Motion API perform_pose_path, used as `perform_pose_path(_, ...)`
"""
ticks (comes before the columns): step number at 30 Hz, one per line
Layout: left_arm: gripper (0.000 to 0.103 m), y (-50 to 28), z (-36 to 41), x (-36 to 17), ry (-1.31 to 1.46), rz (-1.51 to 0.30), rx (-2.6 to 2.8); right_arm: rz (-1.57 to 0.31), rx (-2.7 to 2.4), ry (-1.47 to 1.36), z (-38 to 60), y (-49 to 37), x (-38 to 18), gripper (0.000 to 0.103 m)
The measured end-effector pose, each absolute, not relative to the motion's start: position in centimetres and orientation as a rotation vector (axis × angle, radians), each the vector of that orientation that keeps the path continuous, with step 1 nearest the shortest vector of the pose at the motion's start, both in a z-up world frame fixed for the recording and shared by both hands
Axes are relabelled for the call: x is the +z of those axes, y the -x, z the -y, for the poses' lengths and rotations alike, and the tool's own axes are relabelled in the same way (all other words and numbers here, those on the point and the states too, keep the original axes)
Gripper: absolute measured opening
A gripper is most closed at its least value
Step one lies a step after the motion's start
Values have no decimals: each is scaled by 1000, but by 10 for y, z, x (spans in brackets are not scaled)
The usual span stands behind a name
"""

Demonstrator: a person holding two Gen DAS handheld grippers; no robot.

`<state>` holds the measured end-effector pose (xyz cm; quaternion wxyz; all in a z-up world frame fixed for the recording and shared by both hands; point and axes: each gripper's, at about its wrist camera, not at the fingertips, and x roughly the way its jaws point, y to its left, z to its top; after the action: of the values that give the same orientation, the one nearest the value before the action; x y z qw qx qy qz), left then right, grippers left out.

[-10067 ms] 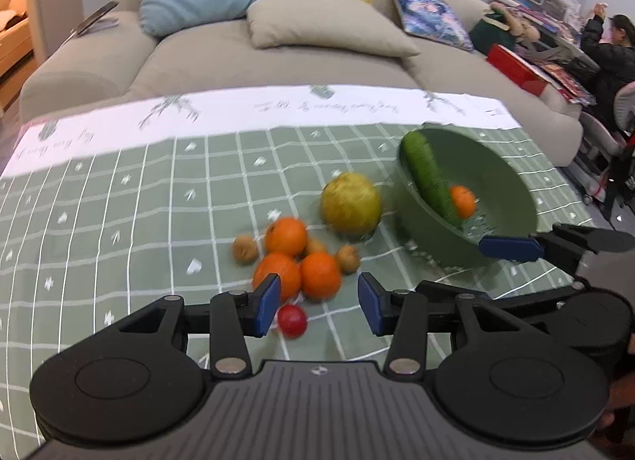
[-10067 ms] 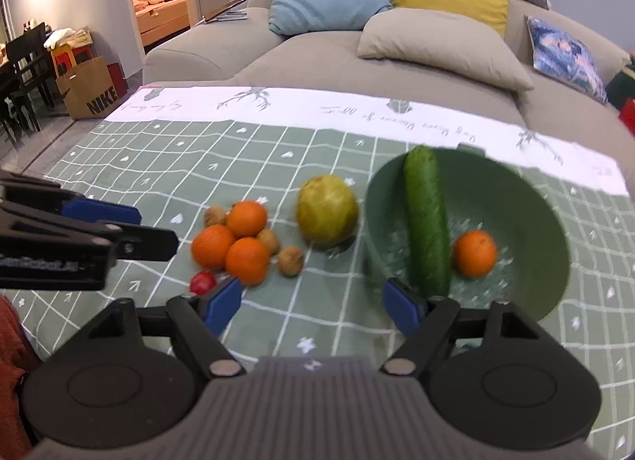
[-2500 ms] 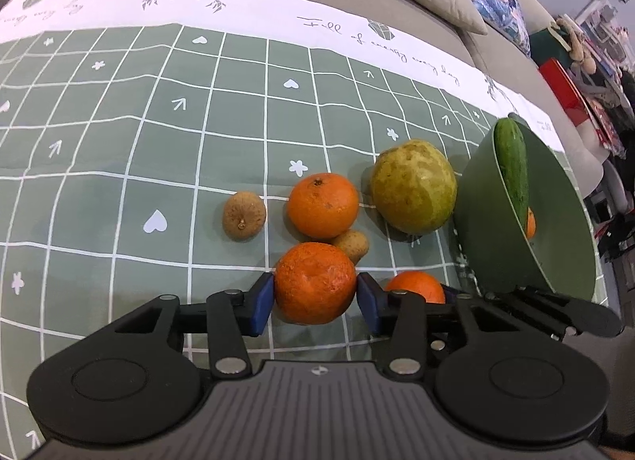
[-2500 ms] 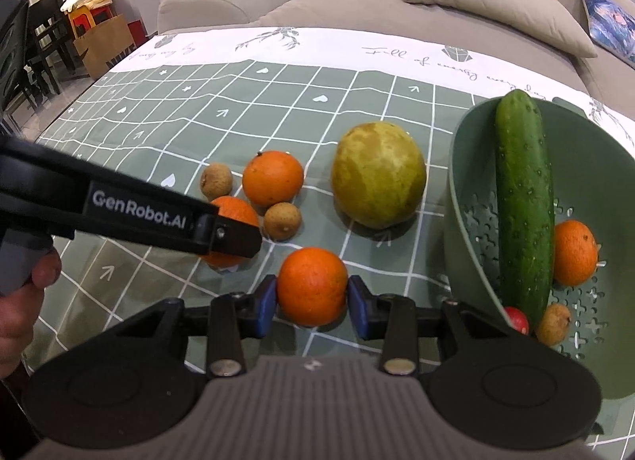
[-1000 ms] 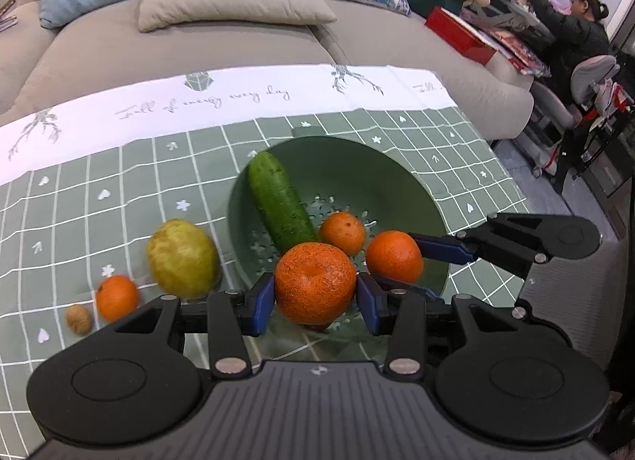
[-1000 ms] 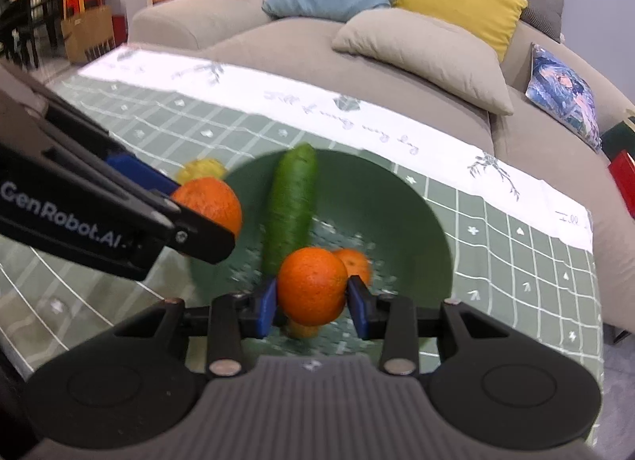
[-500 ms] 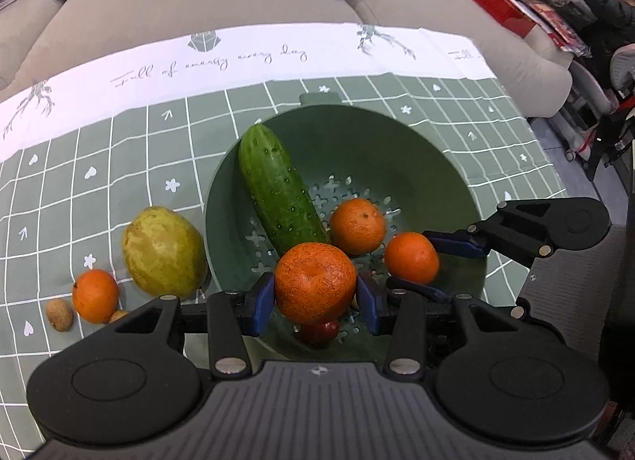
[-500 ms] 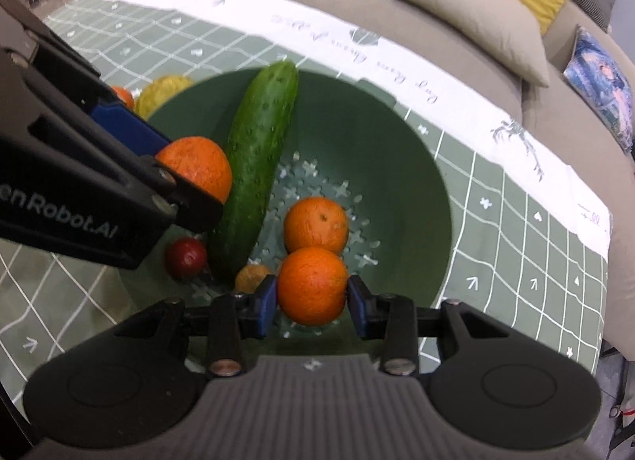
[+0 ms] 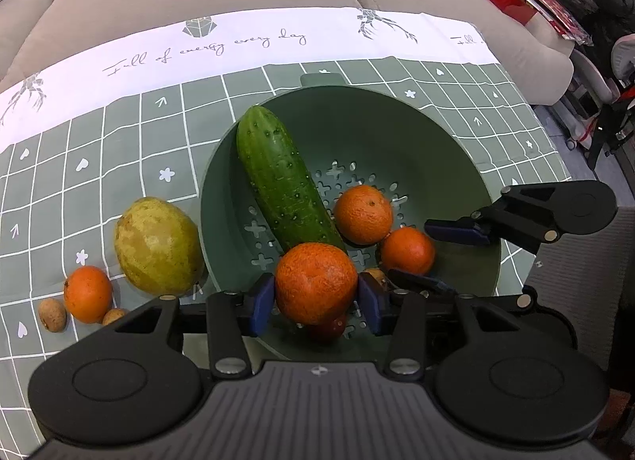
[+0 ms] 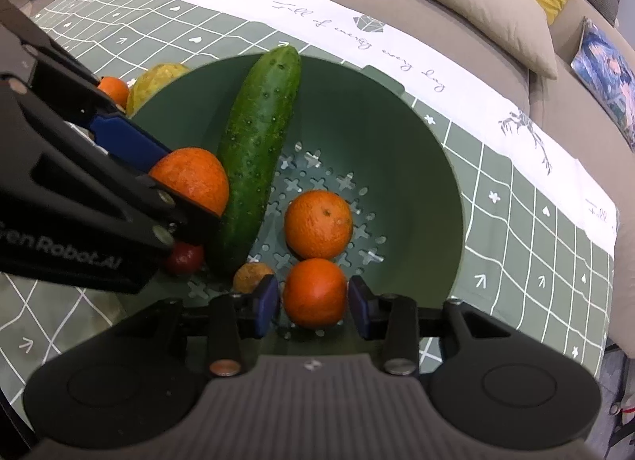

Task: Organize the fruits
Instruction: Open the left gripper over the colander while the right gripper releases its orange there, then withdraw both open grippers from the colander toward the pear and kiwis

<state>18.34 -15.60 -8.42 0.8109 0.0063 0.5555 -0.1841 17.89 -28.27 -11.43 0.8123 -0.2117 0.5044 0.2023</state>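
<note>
Fingers first. The left gripper (image 9: 315, 299) has just been easing its jaws apart, and the big orange (image 9: 316, 281) fills the whole gap between the blue pads. Both pads sit right at the pebbly peel, and I can't tell whether they press on it or have let go. The underside of that orange is hidden behind the fingers.

The right gripper (image 10: 311, 301) has been opening too. Here a sliver of daylight shows on each side of the small orange (image 10: 314, 291), smoother-skinned, so the pads are off it. It sits on the perforated floor of the bowl (image 9: 416, 134), a matte green plastic colander with cross-shaped holes.

Just ahead of the right fingertips lies a third orange (image 10: 318, 224), dimpled, touching the small one. Past the left-hand fingertip a brown fruit (image 10: 250, 273) peeks out, half covered by the pad. Further that way a glossy red fruit (image 10: 184, 257) is mostly hidden under the left gripper's black arm; what it is I can't say.

The cucumber (image 9: 283, 182), warty and dark, slants from the far rim down toward the left fingers, its near end lost behind the big orange.

Out on the checked cloth (image 9: 119, 150), off beyond the left finger: a mottled yellow-green fruit (image 9: 156, 245), one more orange (image 9: 87, 293), and a brown nut (image 9: 51, 315).
</note>
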Motion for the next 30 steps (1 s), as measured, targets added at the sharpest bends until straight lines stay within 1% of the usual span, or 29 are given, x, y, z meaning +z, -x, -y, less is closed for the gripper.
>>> perform_pose_path(5, 59, -179, 152, -76, 11, -1169, -412, -1065, 413, 470, 281, -176, -107, 50)
perform_pose_path(7, 59, -176, 150, -69, 19, -1155, -423, -1060, 404, 474, 281, -174, -103, 55)
perform_pose_path(9, 59, -172, 146, -61, 27, -1138, -428, -1051, 390, 483, 280, -171, -98, 58)
perform_pose_path(12, 59, -167, 139, -50, 44, -1112, -430, -1033, 373, 489, 277, -166, -89, 65)
perform_pose_path(14, 59, -163, 132, -43, 49, -1095, -429, -1018, 364, 485, 275, -162, -82, 67)
perform_pose_path(16, 59, -157, 125, -37, 45, -1076, -422, -1001, 353, 470, 272, -157, -74, 71)
perform_pose_path(22, 59, -144, 97, -24, 61, -1039, -391, -943, 342, 377, 258, -142, -57, 72)
perform_pose_path(30, 59, -125, 59, -15, 57, -970, -341, -877, 327, 239, 223, -114, -52, 72)
